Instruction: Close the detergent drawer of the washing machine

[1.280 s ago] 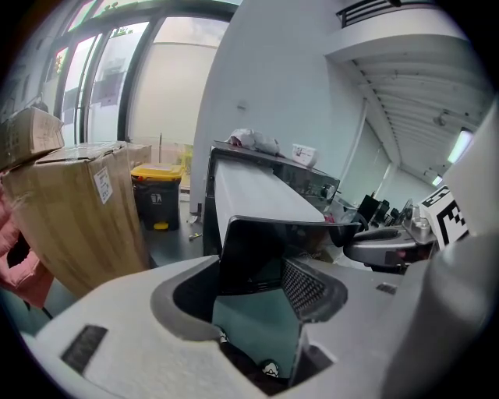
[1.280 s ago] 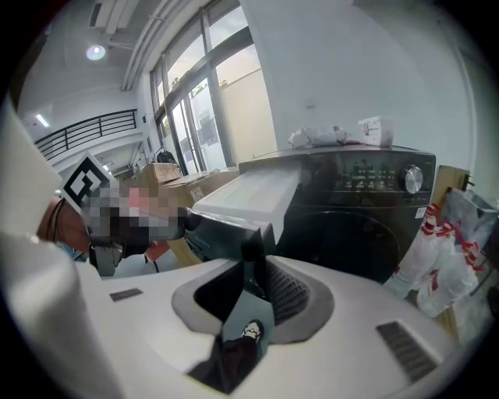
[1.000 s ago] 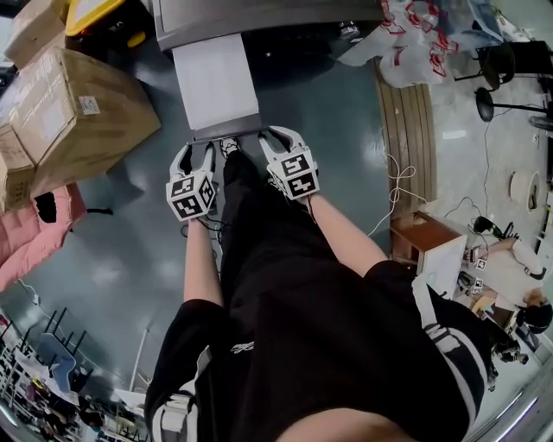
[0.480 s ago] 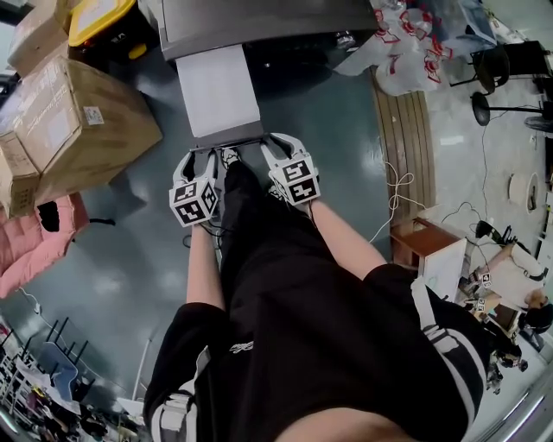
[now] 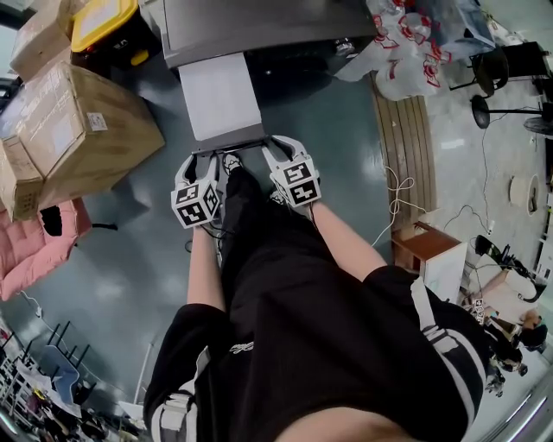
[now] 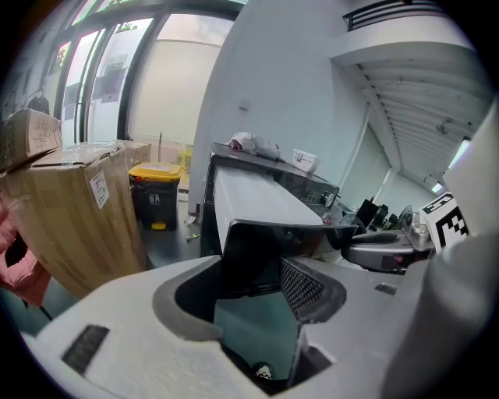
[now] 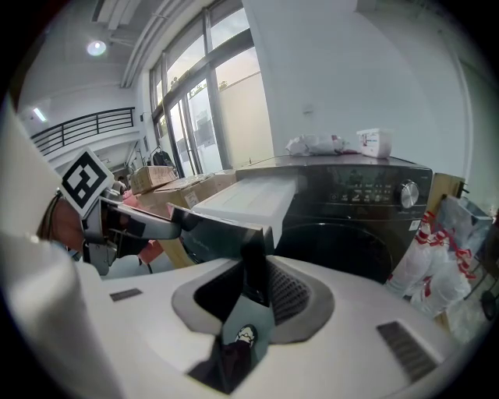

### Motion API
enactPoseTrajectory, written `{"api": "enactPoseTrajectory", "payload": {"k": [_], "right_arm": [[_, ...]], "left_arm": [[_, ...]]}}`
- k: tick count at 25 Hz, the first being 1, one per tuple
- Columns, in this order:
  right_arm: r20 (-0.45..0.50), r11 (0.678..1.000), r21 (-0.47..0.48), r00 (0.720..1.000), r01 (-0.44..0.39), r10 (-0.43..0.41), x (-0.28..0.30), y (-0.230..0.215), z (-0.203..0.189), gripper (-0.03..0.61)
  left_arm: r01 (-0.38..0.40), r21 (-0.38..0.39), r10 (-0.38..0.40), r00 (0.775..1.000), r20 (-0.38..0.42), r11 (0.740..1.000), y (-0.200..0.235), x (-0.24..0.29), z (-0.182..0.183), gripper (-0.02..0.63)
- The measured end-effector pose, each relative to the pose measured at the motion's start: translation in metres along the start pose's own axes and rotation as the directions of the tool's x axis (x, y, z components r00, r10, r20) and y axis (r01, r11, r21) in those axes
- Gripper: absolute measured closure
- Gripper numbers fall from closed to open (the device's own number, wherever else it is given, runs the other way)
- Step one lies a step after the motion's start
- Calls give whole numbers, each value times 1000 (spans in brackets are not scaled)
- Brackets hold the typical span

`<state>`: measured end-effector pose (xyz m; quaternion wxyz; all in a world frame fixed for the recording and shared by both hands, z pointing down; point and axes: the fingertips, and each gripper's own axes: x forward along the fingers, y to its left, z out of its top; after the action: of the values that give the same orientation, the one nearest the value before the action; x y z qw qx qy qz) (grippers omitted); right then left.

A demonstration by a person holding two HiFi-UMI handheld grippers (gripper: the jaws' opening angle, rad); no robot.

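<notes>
Head view, left to right: cardboard box (image 5: 73, 129) and yellow bin (image 5: 104, 22) on the floor at left. Washing machine (image 5: 259, 22) at top centre. Its detergent drawer (image 5: 220, 95) stands far out of the machine, toward the person, not closed. Plastic bags (image 5: 406, 52) at top right.

Both arms reach forward, past the person's black trouser leg (image 5: 285, 285), side by side and angled down. The left forearm (image 5: 205, 268) runs straight up the picture; the right forearm (image 5: 346, 237) slants in from the right.

The left hand-held gripper (image 5: 200, 158) sits at the left end of the drawer's front panel (image 5: 226, 143), with its marker cube (image 5: 194, 203) facing up. The right hand-held gripper (image 5: 278, 145) sits at the panel's right end, just beside the left one.

Left gripper view: jaws wide apart. The dark front panel (image 6: 265, 249) is right at the tips. Its left edge lies inside the gap and the meshed right pad (image 6: 300, 284) overlaps its face. Floor shows through the gap. Cannot tell if the tips touch the panel.

Right gripper view: jaws part way apart, narrower than the left. The panel's right end (image 7: 253, 257) stands upright in the gap, next to the meshed right pad (image 7: 288, 292), and the panel runs off left over the left jaw. No clamp visible. The machine's dark front with dial (image 7: 405, 193) is behind, at right.
</notes>
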<state>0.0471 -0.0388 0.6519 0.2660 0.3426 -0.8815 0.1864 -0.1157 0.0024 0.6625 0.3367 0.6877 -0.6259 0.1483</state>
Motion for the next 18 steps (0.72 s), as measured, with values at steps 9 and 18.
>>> {"api": "enactPoseTrajectory", "payload": {"k": [9, 18], "right_arm": [[4, 1000, 2, 1000, 0, 0, 5, -1, 10, 486], [14, 1000, 1, 1000, 16, -16, 9, -7, 18, 485]], "left_arm": [[-4, 5, 4, 1000, 1, 1000, 4, 5, 9, 377], [-2, 8, 2, 1000, -9, 1000, 4, 9, 15, 377]]}}
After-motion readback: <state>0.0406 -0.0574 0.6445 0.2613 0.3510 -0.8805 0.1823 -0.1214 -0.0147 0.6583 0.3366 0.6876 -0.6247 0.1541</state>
